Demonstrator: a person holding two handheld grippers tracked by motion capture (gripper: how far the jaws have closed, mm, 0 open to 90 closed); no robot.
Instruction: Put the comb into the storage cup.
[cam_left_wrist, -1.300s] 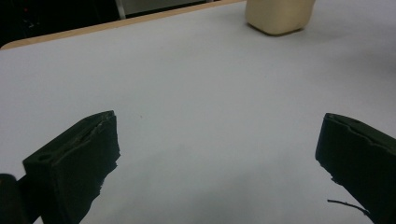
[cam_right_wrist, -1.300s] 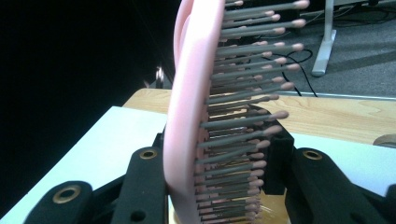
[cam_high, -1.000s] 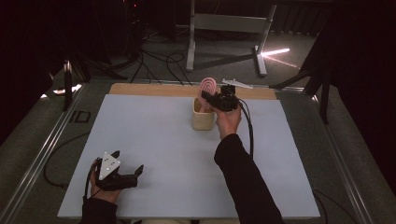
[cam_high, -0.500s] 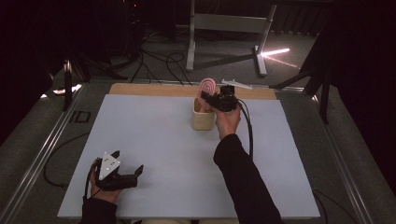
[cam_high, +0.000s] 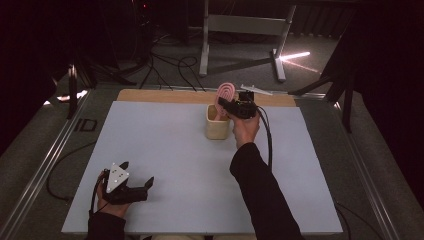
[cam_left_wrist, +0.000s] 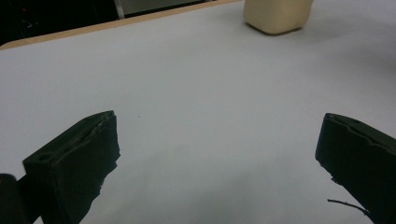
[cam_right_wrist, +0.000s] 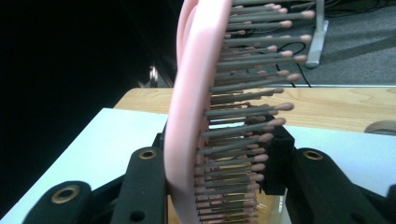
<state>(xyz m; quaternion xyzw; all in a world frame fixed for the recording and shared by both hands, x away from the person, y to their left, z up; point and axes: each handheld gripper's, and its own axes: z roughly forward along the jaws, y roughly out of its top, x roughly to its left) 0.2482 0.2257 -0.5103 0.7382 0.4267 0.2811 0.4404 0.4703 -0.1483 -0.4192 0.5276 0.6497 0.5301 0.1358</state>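
Your right gripper (cam_high: 226, 104) is clamped on a pink hairbrush (cam_high: 225, 93), jaws closed on either side of the brush's head. In the right gripper view the hairbrush (cam_right_wrist: 196, 107) stands upright between the black jaws, its bristles pointing to the right of that view. You hold it at the far middle of the table (cam_high: 165, 150), right over the cream cup (cam_high: 218, 123), with the brush's lower end at the cup's mouth; whether it touches the rim cannot be told. Your right forearm reaches from the near edge diagonally up to the far side, the sleeve stretched long, the hand (cam_high: 245, 127) wrapped under the gripper body and the cable trailing down beside your wrist.

Your left gripper (cam_high: 135, 186) rests low at the near left corner of the table, jaws spread wide with nothing between them, pointing to the right across the white surface. In the left gripper view the cup (cam_left_wrist: 278, 16) sits well apart, at the far edge.
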